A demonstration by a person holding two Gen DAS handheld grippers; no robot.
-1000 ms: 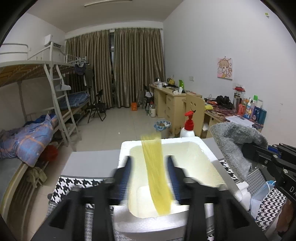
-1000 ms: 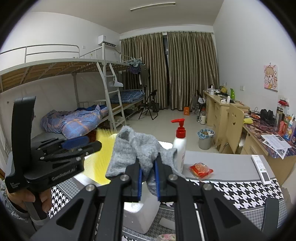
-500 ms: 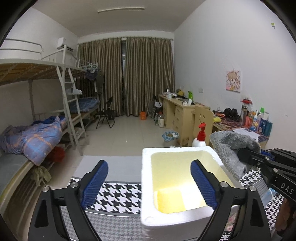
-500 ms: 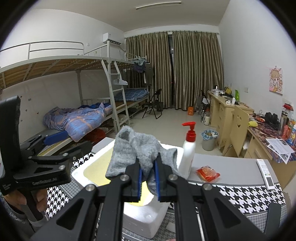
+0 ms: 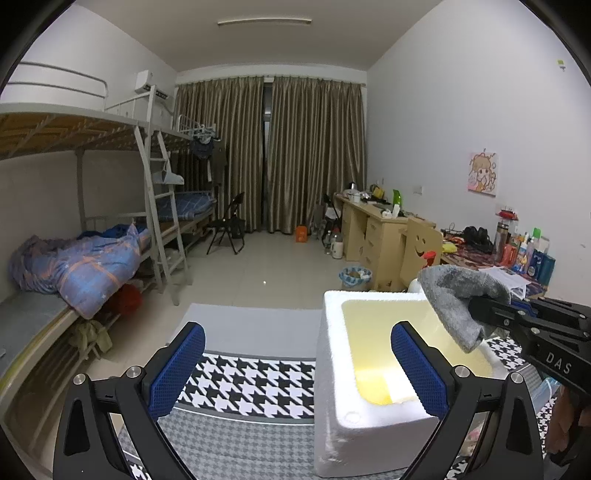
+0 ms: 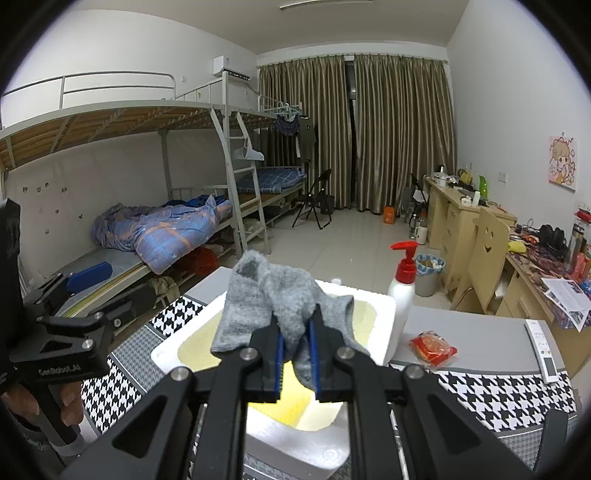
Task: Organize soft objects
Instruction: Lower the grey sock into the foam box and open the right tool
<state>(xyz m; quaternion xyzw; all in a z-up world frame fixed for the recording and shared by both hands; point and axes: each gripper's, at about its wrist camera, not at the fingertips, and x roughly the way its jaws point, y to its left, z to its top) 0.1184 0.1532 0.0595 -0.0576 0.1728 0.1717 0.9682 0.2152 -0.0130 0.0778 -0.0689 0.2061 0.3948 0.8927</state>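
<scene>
Currently, the right gripper is pinching one grey sock above one white foam box. The left gripper, jaws just opened wide, is gripping nothing beside that box. One red-capped pump bottle is standing behind.

Before you is a dorm room with white walls, a pale tiled floor, metal bunk beds on the left, brown curtains at the far end and wooden desks on the right

Dim, cool light from a ceiling tube lamp; sharp frames, fisheye-bent with dark corners.
</scene>
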